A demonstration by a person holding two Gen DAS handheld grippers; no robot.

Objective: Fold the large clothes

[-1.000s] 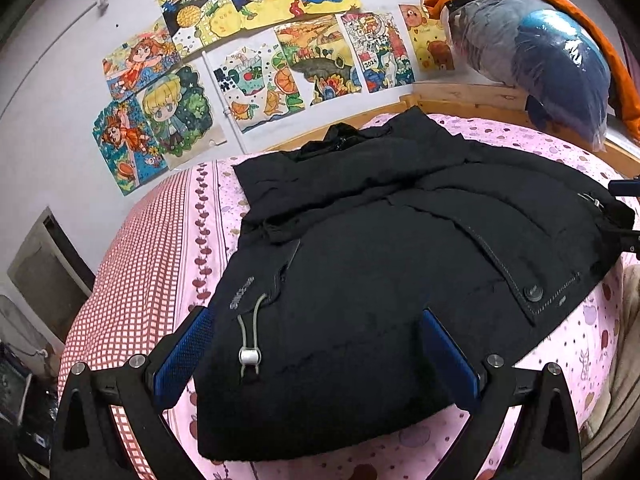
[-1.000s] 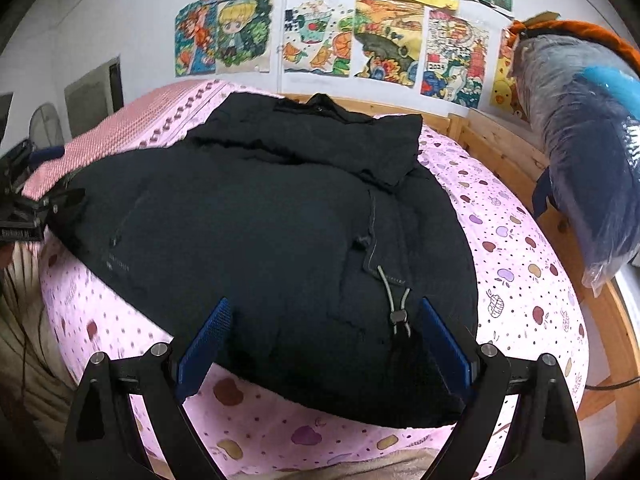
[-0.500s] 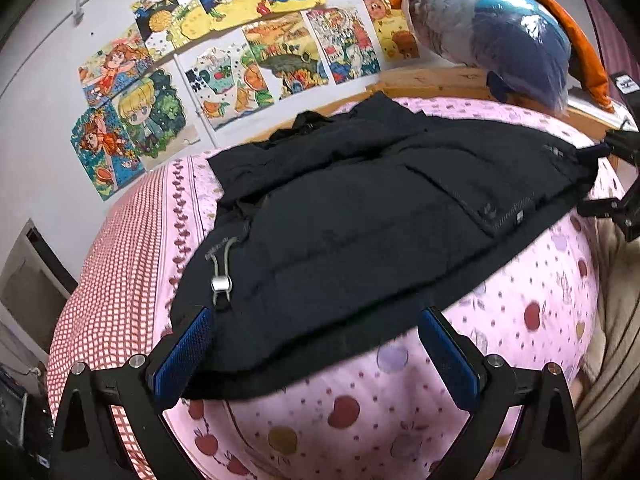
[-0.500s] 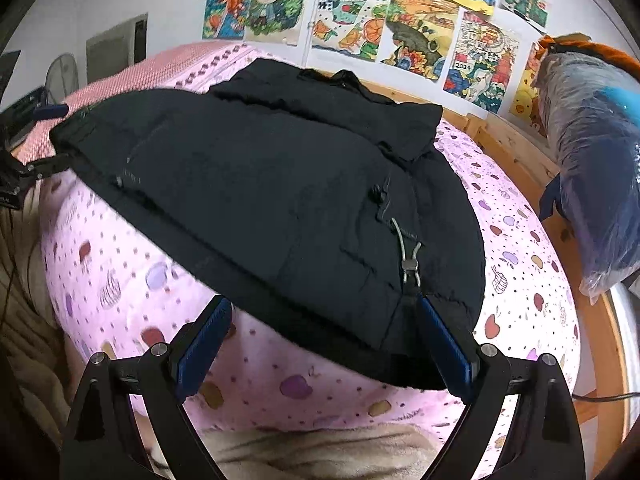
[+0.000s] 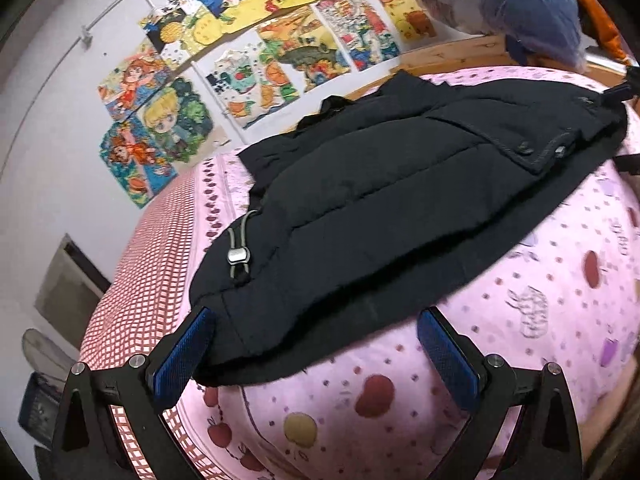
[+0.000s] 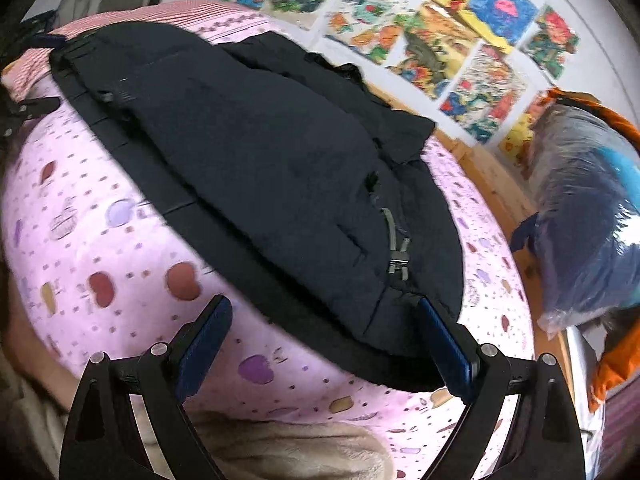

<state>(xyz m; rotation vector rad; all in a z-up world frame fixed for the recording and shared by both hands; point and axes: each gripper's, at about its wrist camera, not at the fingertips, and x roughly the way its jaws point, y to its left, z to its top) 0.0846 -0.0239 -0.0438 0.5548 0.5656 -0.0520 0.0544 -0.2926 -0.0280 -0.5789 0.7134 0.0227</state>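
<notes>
- since the earlier frames both grippers have been drawn back and lowered toward the near edge of the bed (image 5: 560,320); more of the pink spotted sheet is now seen in front of the jacket hem, and both views have been rolled to a tilt.
- the black jacket (image 5: 400,200) is spread flat across the bed, its collar toward the far edge by the wooden frame (image 5: 448,50) and its hem along the near edge.
- the left gripper (image 5: 316,344) is held with its jaws wide apart and nothing is gripped; the left blue pad (image 5: 184,356) is seen just at the near left corner of the hem, though contact cannot be told.
- a cord with a toggle (image 5: 238,256) lies on the jacket near that corner.
- the right gripper (image 6: 324,344) is likewise held wide and empty; its right pad (image 6: 444,350) is seen against the near right corner of the hem, its left pad over bare sheet.
- a second toggle (image 6: 398,258) lies on the jacket close above that pad.
- a beige blanket (image 6: 288,452) is seen below the bed's near edge.
- coloured drawings (image 5: 256,56) are stuck on the wall behind the bed.
- a bagged blue and grey bundle (image 6: 588,216) is seen beyond the right edge of the bed.
</notes>
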